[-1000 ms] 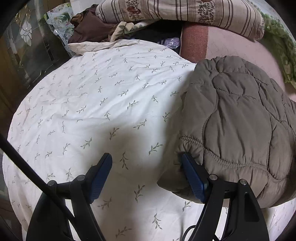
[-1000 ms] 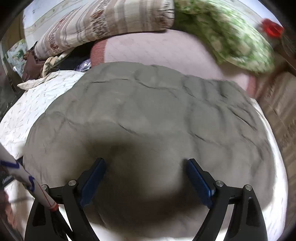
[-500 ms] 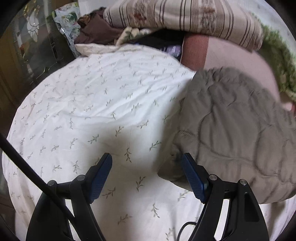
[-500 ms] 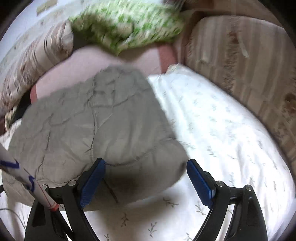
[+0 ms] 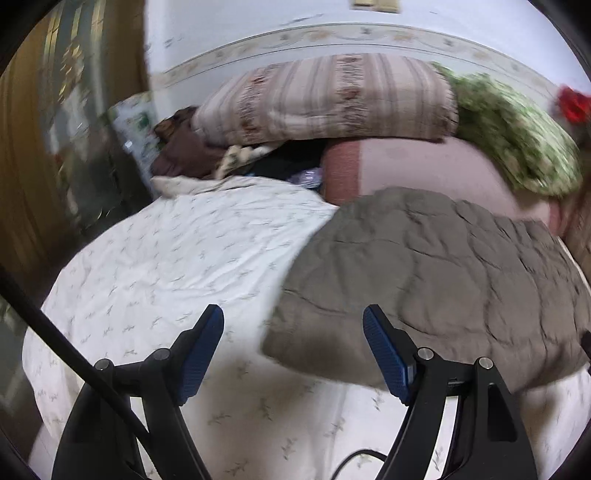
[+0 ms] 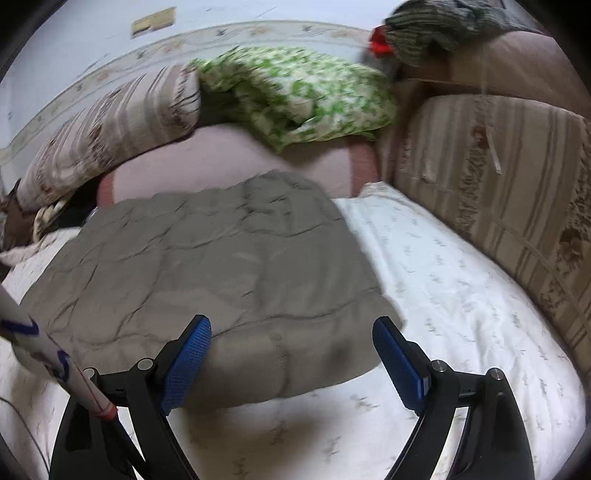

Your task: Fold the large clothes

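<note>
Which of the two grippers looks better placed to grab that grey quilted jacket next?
Probably the right gripper: its open jaws straddle the near folded edge of the grey quilted jacket. The left gripper, also open, hovers mostly over the white sheet beside the jacket's corner.

No words, brands or numbers can be read in either view. The white strip (image 6: pixel 22 325) crossing the lower left of the right wrist view carries dark blue marks that may be part of a letter or figure, but they are cut off and blurred, so they cannot be made out. The small yellowish plate (image 6: pixel 153 21) on the wall is too blurred to show any writing. The bedding bears only patterns: leaf sprigs on the white sheet (image 5: pixel 177 251) and stripes on the pillow (image 5: pixel 325 99).
</note>
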The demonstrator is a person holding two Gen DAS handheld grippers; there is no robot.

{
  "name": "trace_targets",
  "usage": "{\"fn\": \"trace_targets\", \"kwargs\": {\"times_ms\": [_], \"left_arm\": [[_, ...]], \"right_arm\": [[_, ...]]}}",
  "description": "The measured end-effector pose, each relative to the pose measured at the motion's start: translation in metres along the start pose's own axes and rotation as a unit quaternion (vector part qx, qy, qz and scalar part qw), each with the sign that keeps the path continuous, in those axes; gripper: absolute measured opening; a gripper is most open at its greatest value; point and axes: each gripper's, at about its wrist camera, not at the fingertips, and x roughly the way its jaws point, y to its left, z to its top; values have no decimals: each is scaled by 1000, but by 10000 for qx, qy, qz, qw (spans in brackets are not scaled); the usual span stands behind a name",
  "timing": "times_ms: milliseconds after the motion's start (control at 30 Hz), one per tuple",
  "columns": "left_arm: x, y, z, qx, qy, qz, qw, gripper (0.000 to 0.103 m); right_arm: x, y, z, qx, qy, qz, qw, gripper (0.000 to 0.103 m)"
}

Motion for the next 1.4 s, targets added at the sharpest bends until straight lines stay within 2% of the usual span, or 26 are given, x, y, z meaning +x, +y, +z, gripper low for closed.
{"fn": "trace_targets", "kwargs": {"times_ms": [133,267,567,733,900,1033,1167,1267,1400], "left_arm": [[-1,-20,-9,336,128,-322,9988,77],[4,-25,-11,445,300,-500,9973,77],[21,-18,-14,328,664,-488,9961,77],[24,-16,-13,350,668,-393,9964,77],[29,-12,-9,308,655,-300,9969,77],[33,-9,-5,317,599,-162,9976,77],[38,-3,0,217,597,-107,9979,77],[41,2,7,143,649,-141,9977,77],[41,30,34,-450,573,-354,9967,77]], "right_arm": [[9,23,-9,-329,188,154,9992,92],[9,35,-11,-560,170,202,9981,92],[15,37,-13,-640,288,208,9973,92],[11,21,-3,-462,135,51,9988,92],[16,-8,11,-23,47,-203,9998,92],[35,-34,19,381,279,-264,9985,92],[52,-58,24,904,593,-3,9941,92],[67,-67,32,1028,686,11,9923,93],[89,-72,43,1004,826,57,9915,94]]}}
